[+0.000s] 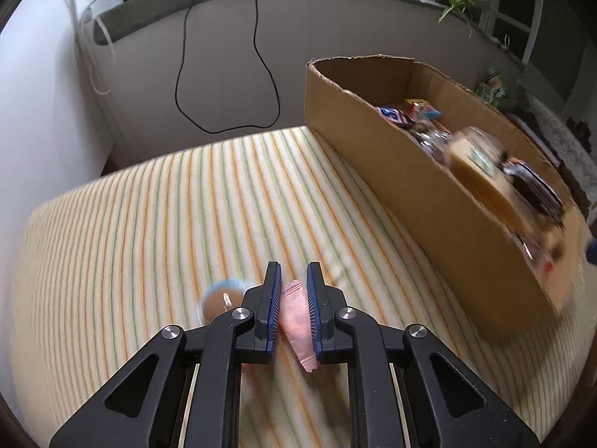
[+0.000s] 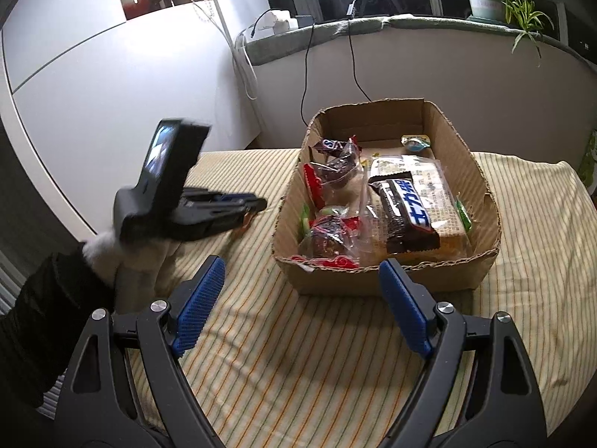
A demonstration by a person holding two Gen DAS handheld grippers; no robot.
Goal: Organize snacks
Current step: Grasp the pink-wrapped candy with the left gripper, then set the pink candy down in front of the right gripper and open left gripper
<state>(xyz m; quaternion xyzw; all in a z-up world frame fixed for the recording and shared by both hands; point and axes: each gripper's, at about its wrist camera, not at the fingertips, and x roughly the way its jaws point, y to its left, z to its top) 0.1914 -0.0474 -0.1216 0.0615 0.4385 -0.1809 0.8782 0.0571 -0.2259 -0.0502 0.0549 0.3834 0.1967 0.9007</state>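
**Pink packet pinched, box already well stocked**

The left gripper (image 1: 293,311) is clenched on a pink snack packet (image 1: 296,317) just above the striped cloth (image 1: 149,224); the packet's long axis runs along the fingers, pointing away from the camera. The right gripper (image 2: 302,306) stands released, holding nothing. Several snacks already lie in the cardboard box (image 2: 373,280). Left, I judge: this packet and a blurred round blue-brown snack (image 1: 220,296) beside it.
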